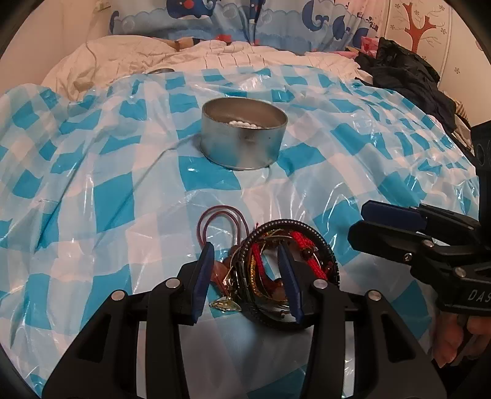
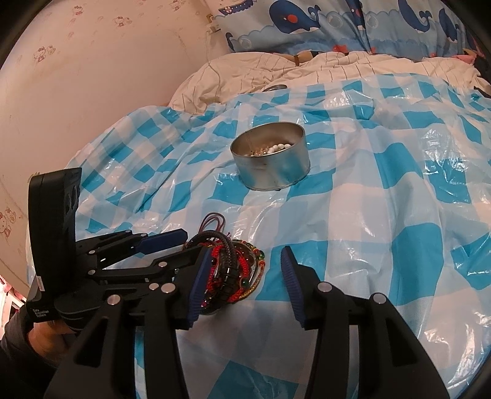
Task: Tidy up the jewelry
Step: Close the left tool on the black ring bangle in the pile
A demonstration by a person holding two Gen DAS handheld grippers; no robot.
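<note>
A pile of bracelets and cords [image 1: 285, 270] lies on the blue checked plastic sheet [image 1: 107, 184]: a black beaded ring, red braided cords, gold pieces and dark red loops [image 1: 221, 221]. My left gripper [image 1: 248, 264] is open, its jaws down around the left part of the pile. The pile also shows in the right wrist view [image 2: 233, 267]. My right gripper [image 2: 245, 264] is open, just right of the pile, its left finger [image 2: 199, 282] beside the pile. A round metal tin [image 1: 244, 135] with white beads inside stands farther back, also in the right wrist view [image 2: 271, 159].
The sheet [image 2: 383, 214] covers a bed with a cream quilt [image 1: 122, 55] behind. Whale-print pillows [image 2: 337, 24] lie at the headboard. Dark clothes [image 1: 408, 83] are heaped at the far right. A wall [image 2: 92, 76] runs along the bed's left side.
</note>
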